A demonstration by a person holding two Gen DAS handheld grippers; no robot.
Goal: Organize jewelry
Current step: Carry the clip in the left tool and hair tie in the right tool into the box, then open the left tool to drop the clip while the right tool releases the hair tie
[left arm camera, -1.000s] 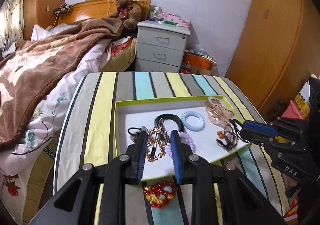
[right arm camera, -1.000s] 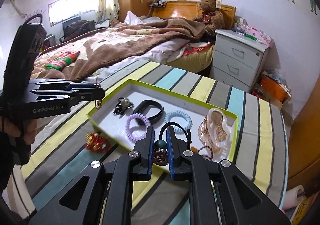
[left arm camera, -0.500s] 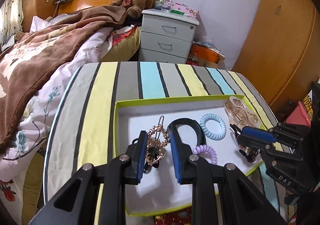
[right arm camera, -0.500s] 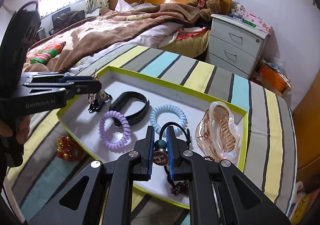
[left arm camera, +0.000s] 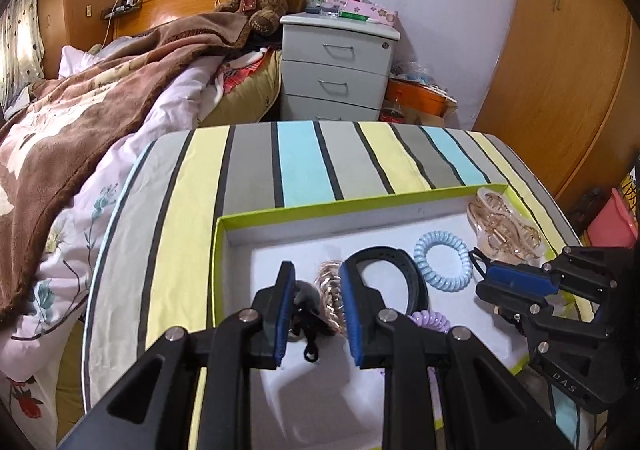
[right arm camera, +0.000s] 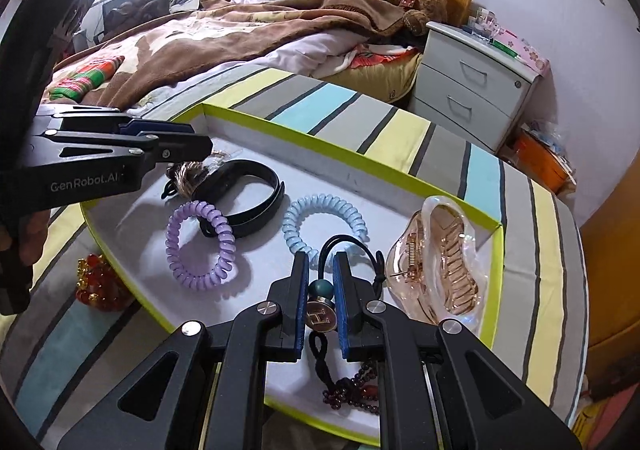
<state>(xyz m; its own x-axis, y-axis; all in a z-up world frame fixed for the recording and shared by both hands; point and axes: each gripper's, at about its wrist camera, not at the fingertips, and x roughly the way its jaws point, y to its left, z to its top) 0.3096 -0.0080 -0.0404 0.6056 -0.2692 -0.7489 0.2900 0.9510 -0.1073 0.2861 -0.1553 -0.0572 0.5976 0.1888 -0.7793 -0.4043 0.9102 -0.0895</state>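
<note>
The tabletop (left arm camera: 304, 166) carries a striped cloth and fills the centre of both views. A shallow tray (right arm camera: 344, 142) with a lime-green rim and white floor rests on it.

Contents of the tray in the right wrist view, largest first:
- A translucent pink claw clip (right arm camera: 438, 262) lies at the right side, against the rim.
- A black band (right arm camera: 248, 194) lies left of centre.
- A lilac coil hair tie (right arm camera: 200, 244) overlaps the near end of the band.
- A pale blue coil hair tie (right arm camera: 324, 222) lies at centre.
- A dark red bead bracelet (right arm camera: 352, 390) lies at the near edge.

A red and gold bead cluster (right arm camera: 98, 284) lies on the cloth outside the tray, at lower left.

The left gripper (left arm camera: 316, 282) is narrowly parted, low over the left part of the tray. A gold chain hair clip (left arm camera: 330, 296) sits between its pads; firm contact cannot be confirmed.

The right gripper (right arm camera: 320, 270) is nearly closed. It clamps a black hair tie (right arm camera: 348, 246) at its round charm, over the tray floor.
</note>
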